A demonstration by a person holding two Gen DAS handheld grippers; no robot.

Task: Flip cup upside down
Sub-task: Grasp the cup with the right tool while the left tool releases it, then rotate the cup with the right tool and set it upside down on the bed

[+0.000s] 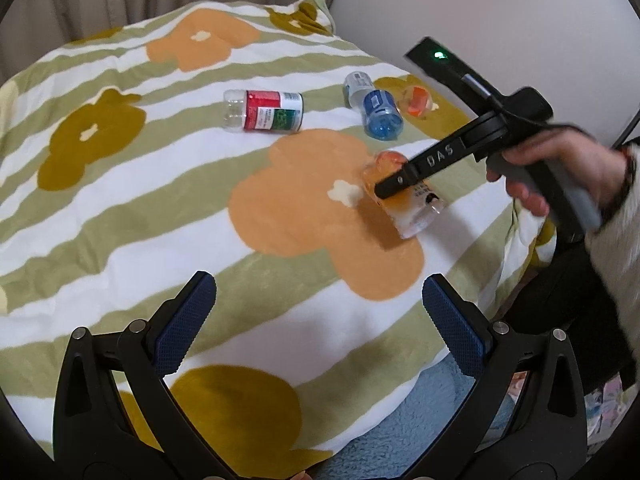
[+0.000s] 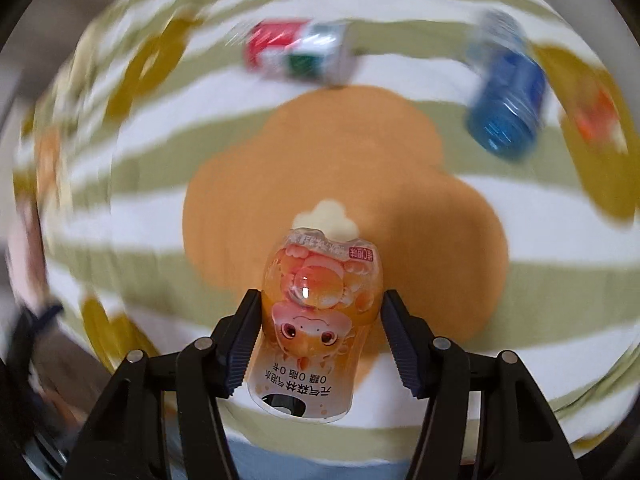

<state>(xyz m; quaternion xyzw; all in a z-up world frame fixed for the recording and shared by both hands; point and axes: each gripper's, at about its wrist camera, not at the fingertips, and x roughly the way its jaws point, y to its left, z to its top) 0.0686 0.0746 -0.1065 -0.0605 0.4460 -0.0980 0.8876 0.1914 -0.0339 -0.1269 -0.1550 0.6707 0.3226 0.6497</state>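
The orange cup [image 2: 316, 312], a clear plastic one with a cartoon label, lies between the fingers of my right gripper [image 2: 318, 304], which is shut on its body. Its domed end points away from the camera and the other end toward it. In the left wrist view the same cup [image 1: 416, 216] sits tilted just over the orange flower of the blanket, with the right gripper [image 1: 390, 188] across it, held by a person's hand [image 1: 560, 168]. My left gripper [image 1: 319, 282] hangs open and empty over the blanket's near part.
A flower-patterned blanket [image 1: 120, 200] covers the surface. A red-and-green labelled cup [image 1: 264, 112] lies on its side at the back. A blue cup [image 1: 382, 114], a grey-white one [image 1: 358, 84] and a small orange-clear one [image 1: 418, 100] lie beyond. The blanket's edge drops off at right.
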